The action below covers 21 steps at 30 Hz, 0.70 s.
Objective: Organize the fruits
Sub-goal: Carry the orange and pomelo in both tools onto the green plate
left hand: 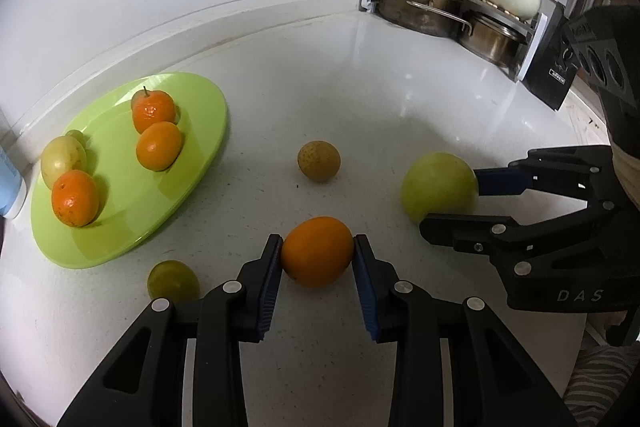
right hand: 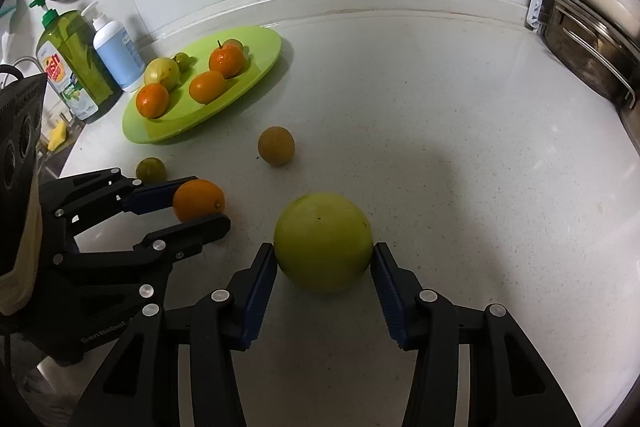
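My left gripper [left hand: 316, 243] is shut on an orange [left hand: 317, 253] that rests on the white counter, with a blue pad against each side. My right gripper [right hand: 324, 251] is shut on a large green fruit [right hand: 323, 241], also on the counter, held at its widest part. Each gripper shows in the other view: the right gripper [left hand: 450, 201] and the left gripper [right hand: 206, 203]. The lime-green plate [left hand: 208, 99] at the far left carries three oranges, a yellow-green fruit and a small green one. A brown round fruit [left hand: 319, 161] and a small dark-green fruit [left hand: 173, 281] lie loose on the counter.
A rack of steel and cream pots [left hand: 440, 7] fills the far right corner, with a black box [left hand: 548, 67] beside it. A green dish-soap bottle [right hand: 68, 63] and a white pump bottle [right hand: 116, 53] stand behind the plate [right hand: 256, 43]. The wall runs along the back.
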### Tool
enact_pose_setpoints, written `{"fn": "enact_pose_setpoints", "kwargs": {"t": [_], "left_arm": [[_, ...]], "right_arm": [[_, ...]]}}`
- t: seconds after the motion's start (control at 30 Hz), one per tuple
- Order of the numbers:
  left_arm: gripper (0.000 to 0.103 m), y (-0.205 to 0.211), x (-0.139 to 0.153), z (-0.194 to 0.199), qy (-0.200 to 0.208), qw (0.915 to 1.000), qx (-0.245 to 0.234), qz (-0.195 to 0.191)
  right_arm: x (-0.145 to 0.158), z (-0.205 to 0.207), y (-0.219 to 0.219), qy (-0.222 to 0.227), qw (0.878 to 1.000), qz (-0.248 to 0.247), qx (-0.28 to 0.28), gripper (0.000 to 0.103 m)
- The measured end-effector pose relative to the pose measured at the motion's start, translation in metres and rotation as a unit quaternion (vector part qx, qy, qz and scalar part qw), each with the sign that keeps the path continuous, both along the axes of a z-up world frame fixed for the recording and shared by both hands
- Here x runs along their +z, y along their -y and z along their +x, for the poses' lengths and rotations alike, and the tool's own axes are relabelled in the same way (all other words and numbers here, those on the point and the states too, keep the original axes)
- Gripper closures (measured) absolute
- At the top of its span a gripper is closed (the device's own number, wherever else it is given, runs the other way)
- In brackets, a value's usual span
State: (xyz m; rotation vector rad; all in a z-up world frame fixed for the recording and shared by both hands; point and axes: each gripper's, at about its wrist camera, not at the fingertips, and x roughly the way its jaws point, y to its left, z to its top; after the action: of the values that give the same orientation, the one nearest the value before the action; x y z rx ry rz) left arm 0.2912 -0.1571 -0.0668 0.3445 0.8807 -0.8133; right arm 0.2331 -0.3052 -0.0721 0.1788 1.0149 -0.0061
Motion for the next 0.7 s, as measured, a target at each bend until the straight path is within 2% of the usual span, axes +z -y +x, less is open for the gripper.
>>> {"fn": "enact_pose_setpoints", "kwargs": {"t": [0.37,0.7], "left_arm": [[0.068,-0.004,0.006,-0.001,0.002,0.9997,0.021,-0.011],[0.068,-0.017,0.021,0.002,0.018,0.9983,0.051,-0.023]], "right_arm": [[0.001,-0.002,0.001,0.003,1.000,0.007,-0.006,0.054],[0.018,0.004,-0.004,0.028,1.000,0.010,0.002,0.054]]}}
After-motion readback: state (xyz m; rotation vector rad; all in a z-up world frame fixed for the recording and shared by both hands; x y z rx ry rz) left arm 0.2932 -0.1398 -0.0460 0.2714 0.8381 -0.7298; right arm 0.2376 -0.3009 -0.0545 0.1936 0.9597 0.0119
